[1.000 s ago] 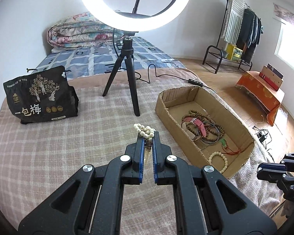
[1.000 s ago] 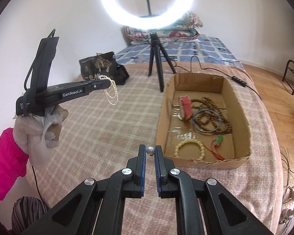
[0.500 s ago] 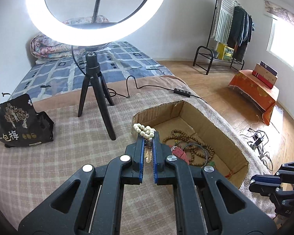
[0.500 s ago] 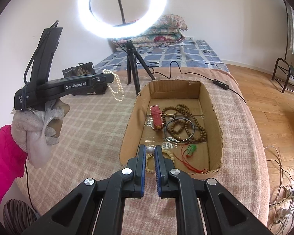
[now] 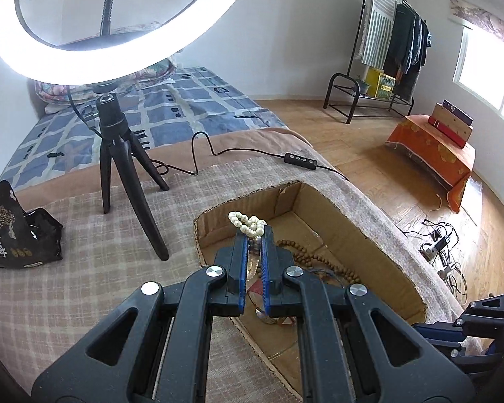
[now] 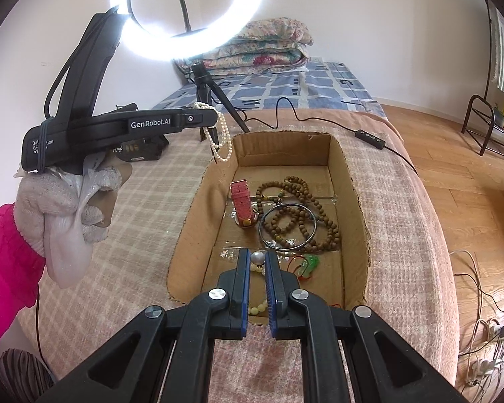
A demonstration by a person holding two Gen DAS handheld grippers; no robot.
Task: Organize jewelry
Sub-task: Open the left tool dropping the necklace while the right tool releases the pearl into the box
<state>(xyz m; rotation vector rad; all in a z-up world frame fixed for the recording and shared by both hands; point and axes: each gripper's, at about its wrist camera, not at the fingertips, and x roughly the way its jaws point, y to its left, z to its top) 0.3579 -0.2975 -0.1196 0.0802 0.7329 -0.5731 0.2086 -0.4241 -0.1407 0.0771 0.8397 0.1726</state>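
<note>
Half watch (image 5: pixel 257 288) hidden behind left gripper (image 5: pixel 254 235).

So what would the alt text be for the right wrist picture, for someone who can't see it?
The right gripper is shut on a single pearl over a cardboard box of bracelets and wooden beads on a bed. To the left, a gloved hand holds the left gripper, from which a pearl necklace dangles near the box's far corner. A lit ring light stands behind.

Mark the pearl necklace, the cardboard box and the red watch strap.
pearl necklace (image 6: pixel 222 141), right wrist view, hanging strands.
cardboard box (image 6: pixel 282 149), right wrist view, far inner wall.
red watch strap (image 6: pixel 242 203), right wrist view, middle of strap.
</note>
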